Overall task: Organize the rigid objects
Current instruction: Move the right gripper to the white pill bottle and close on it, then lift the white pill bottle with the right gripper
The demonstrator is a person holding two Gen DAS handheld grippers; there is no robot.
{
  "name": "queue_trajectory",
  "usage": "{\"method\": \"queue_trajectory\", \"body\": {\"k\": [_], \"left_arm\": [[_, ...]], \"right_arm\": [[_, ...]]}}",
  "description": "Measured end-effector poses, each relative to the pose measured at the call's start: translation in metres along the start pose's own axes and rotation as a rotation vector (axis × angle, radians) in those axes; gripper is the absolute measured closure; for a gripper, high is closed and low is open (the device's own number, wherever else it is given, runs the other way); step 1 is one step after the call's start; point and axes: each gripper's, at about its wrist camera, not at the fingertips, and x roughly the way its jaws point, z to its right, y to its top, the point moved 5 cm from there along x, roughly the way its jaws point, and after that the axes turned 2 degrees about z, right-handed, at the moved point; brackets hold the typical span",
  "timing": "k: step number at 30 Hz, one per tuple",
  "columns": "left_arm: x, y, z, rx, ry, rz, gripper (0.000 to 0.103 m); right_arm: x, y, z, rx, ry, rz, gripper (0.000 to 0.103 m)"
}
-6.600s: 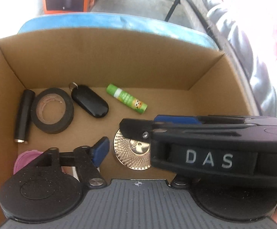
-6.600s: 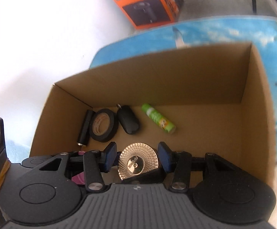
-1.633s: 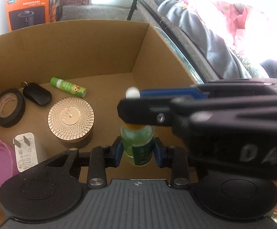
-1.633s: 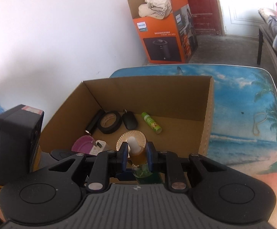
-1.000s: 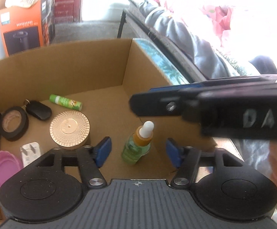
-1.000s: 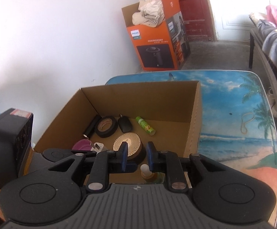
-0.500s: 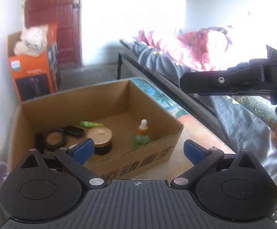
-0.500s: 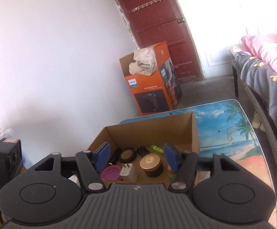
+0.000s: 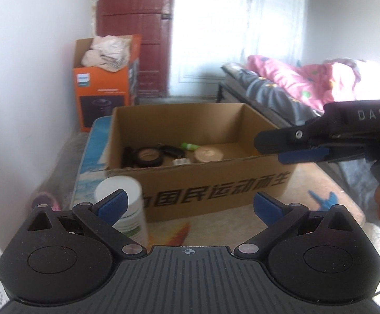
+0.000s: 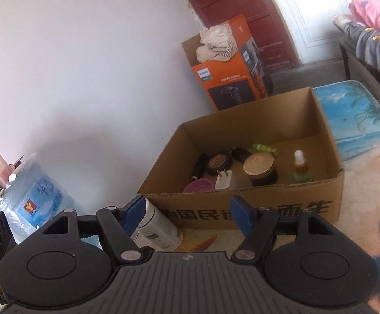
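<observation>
Both grippers hang back from the box [image 10: 255, 209], tilted down toward it, neither holding anything. The left gripper [image 9: 190, 204] has its fingers spread as wide as they go, with nothing between them. The right gripper [image 10: 190, 214] has its fingers apart and opening, also with nothing between them; in the left view it reaches in from the right, marked "DAS". One box stands on the beach-print surface [image 10: 352, 104], its front printed with black Chinese characters. Inside lie one dropper bottle [image 10: 301, 168] upright near the right wall, one gold-lidded jar [image 10: 259, 168], one green tube [image 10: 265, 148], one tape roll [image 10: 219, 162], one key fob [image 10: 241, 153], one plug [image 10: 223, 180], one pink lid [image 10: 199, 185] and one dark cylinder [image 10: 199, 168]. One white bottle [image 10: 158, 226] stands outside, just before the box's left front corner. One orange Philips carton [image 10: 226, 78] stands behind.
</observation>
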Motion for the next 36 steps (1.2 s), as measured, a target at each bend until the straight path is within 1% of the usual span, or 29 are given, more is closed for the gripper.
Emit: {"method": "queue_trajectory", "body": {"k": [2,4,9,12,14,17,19,20,25,28,31,36], "left_arm": [[0.001,-0.002,-0.008,-0.007,0.028,0.013,0.000],[0.006,-0.005,-0.017,0.000,0.075,0.013,0.000],[0.028,-0.015,-0.034,0.006,0.150,-0.015,0.001],[0.041,-0.018,-0.040,0.008,0.169,-0.030,0.004],[0.048,-0.018,-0.042,0.007,0.171,-0.034,0.006],[0.054,-0.018,-0.046,-0.003,0.167,-0.039,0.012],[0.057,-0.018,-0.048,-0.013,0.161,-0.042,0.023],[0.058,-0.019,-0.049,-0.020,0.159,-0.042,0.026],[0.055,-0.022,-0.052,-0.046,0.141,-0.043,0.045],[0.053,-0.022,-0.052,-0.049,0.144,-0.037,0.050],[0.051,-0.022,-0.049,-0.057,0.128,-0.041,0.050],[0.051,-0.023,-0.034,-0.052,0.097,-0.047,0.050]], "right_arm": [[0.016,-0.005,-0.008,0.001,0.027,-0.034,0.029],[0.031,-0.007,-0.014,-0.002,0.042,-0.061,0.029],[0.063,-0.012,-0.028,0.014,0.075,-0.103,0.030],[0.079,-0.014,-0.031,0.041,0.084,-0.123,0.035],[0.087,-0.014,-0.033,0.055,0.090,-0.127,0.041],[0.099,-0.013,-0.036,0.061,0.088,-0.125,0.046],[0.106,-0.013,-0.037,0.069,0.093,-0.131,0.048],[0.109,-0.013,-0.038,0.072,0.099,-0.136,0.053],[0.121,-0.019,-0.042,0.073,0.111,-0.164,0.067],[0.122,-0.022,-0.041,0.076,0.106,-0.168,0.070],[0.116,-0.023,-0.037,0.094,0.106,-0.170,0.071],[0.101,-0.024,-0.028,0.104,0.081,-0.157,0.071]]}}
